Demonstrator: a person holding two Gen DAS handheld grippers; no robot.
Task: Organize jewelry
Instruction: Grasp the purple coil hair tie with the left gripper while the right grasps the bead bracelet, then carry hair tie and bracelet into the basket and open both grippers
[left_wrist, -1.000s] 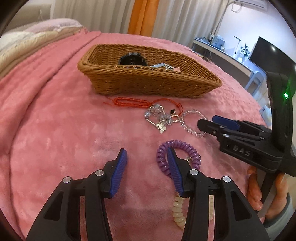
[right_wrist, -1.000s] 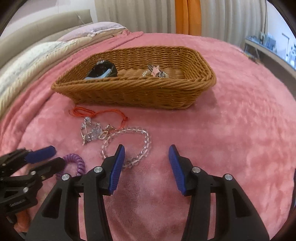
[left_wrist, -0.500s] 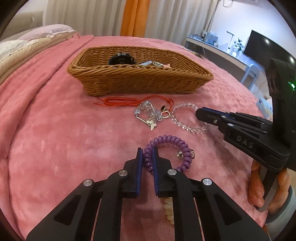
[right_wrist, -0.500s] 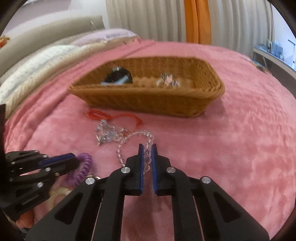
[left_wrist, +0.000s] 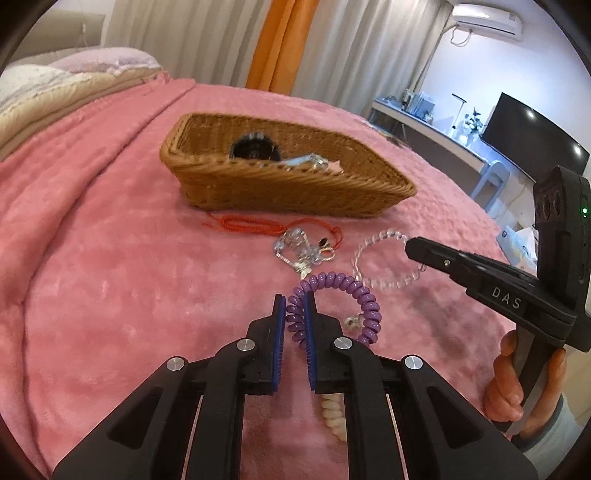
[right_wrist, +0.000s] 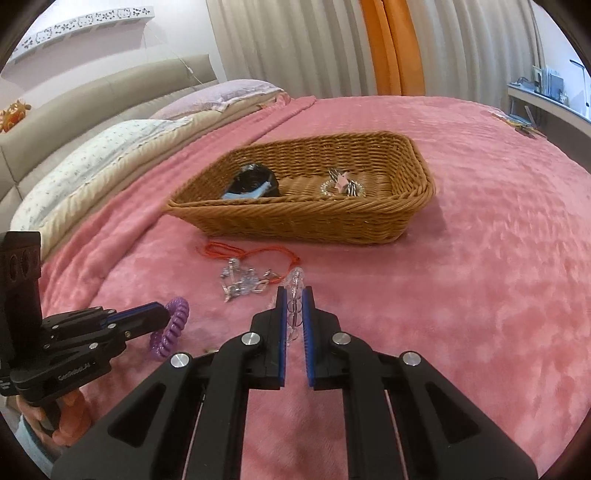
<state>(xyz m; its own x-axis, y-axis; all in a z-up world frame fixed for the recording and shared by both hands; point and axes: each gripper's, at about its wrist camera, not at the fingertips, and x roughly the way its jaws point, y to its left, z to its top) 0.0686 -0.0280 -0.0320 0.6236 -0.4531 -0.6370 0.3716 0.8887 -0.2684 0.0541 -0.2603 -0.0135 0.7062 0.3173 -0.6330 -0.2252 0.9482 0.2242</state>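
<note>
The purple coil bracelet (left_wrist: 334, 295) is pinched by the left gripper (left_wrist: 295, 317), squeezed tight on it. The clear bead bracelet (right_wrist: 295, 295) is pinched by the right gripper (right_wrist: 294, 314). Both are held over the pink blanket (right_wrist: 480, 295), near the wicker basket (right_wrist: 303, 221).

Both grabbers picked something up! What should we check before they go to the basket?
1. Left gripper jaws shut on the purple coil bracelet: ok.
2. Right gripper jaws shut on the clear bead bracelet: ok.
3. Wicker basket has free room: ok.
4. Clear bracelet free of the silver charm pile: cannot tell.
5. Red cord not snagged on either bracelet: cannot tell.
</note>
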